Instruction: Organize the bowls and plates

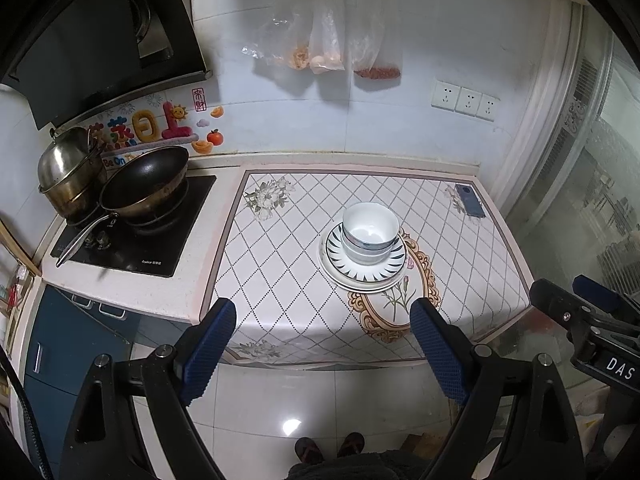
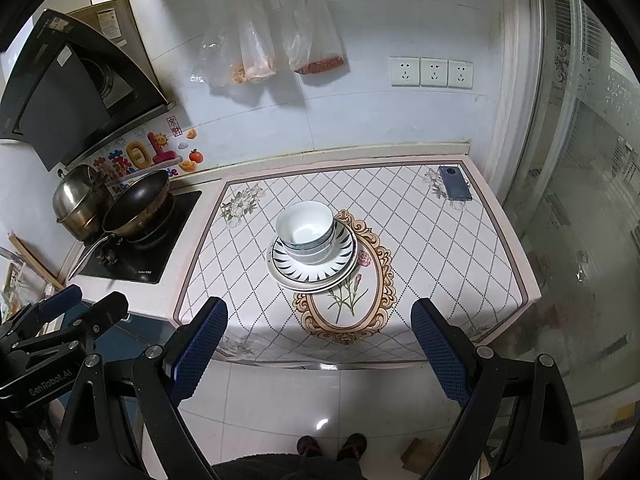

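Note:
White bowls with blue rims (image 1: 370, 232) (image 2: 306, 230) sit nested on stacked plates (image 1: 364, 270) (image 2: 312, 270), the upper plate patterned with dark rays, in the middle of the counter's patterned cloth (image 1: 280, 272) (image 2: 420, 248). My left gripper (image 1: 322, 314) hangs open in front of the counter's front edge, well short of the stack, nothing between its blue pads. My right gripper (image 2: 320, 314) is open too, also held back from the counter and holding nothing. Each gripper shows at the other view's edge: the right gripper (image 1: 588, 300), the left gripper (image 2: 76, 304).
A black wok (image 1: 146, 184) (image 2: 138, 204) and a steel pot (image 1: 68, 168) (image 2: 80, 200) stand on the hob at left. A phone (image 1: 470, 200) (image 2: 455, 188) lies at the cloth's far right corner. Plastic bags (image 1: 320, 40) hang on the tiled wall. A person's feet (image 2: 332, 446) stand on the floor.

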